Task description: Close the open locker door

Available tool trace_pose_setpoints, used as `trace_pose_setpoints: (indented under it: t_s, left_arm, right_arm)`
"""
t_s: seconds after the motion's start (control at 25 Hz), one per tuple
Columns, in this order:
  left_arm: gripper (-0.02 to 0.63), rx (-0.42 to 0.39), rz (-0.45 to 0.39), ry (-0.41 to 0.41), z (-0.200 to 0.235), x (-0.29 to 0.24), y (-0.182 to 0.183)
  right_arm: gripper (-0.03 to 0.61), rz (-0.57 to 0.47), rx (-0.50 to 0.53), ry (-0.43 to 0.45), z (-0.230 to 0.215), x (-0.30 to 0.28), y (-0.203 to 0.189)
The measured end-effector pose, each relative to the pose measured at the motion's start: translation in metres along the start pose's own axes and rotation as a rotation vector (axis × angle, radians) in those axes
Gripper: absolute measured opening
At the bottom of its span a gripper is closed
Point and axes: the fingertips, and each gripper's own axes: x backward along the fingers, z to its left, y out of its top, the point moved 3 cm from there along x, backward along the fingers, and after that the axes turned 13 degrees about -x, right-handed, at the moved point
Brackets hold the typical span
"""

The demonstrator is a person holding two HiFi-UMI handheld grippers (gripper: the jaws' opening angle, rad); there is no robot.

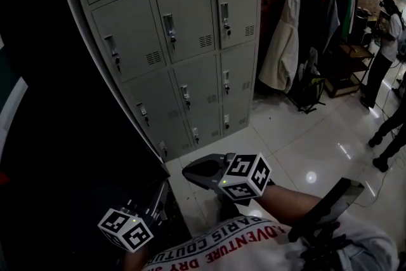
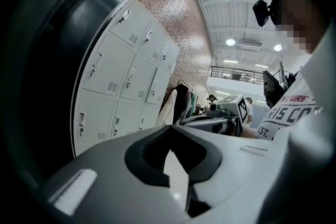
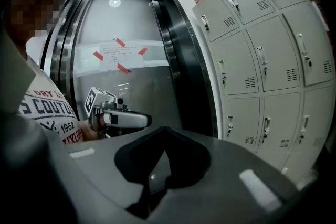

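A bank of grey lockers [image 1: 184, 41] stands ahead, and every door I can see on it lies flush and shut; no open door shows in any view. The same lockers [image 2: 121, 81] appear in the left gripper view and at the right of the right gripper view [image 3: 262, 60]. My left gripper [image 1: 158, 197] is held low at the bottom left, beside a dark wall panel. My right gripper [image 1: 190, 169] hangs low in the middle, pointing left, well short of the lockers. Both have their jaws together with nothing between them, in the left gripper's [image 2: 173, 157] and the right gripper's [image 3: 157, 165] own views.
A clothes rack [image 1: 317, 22] with hanging coats and a dark bag [image 1: 309, 89] on the floor stand right of the lockers. A person [image 1: 380, 54] stands at the far right on the glossy tile floor. A steel lift door with a taped notice [image 3: 118, 52] is left of the lockers.
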Motion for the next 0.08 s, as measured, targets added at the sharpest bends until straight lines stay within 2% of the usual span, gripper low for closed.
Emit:
trace_pose_setpoints:
  t_s: [0.08]
  left_arm:
    - [0.005, 0.002, 0.004, 0.000, -0.0006, -0.0030, -0.0005]
  right_arm:
    - [-0.006, -0.001, -0.004, 0.004, -0.0017, 0.0012, 0.0003]
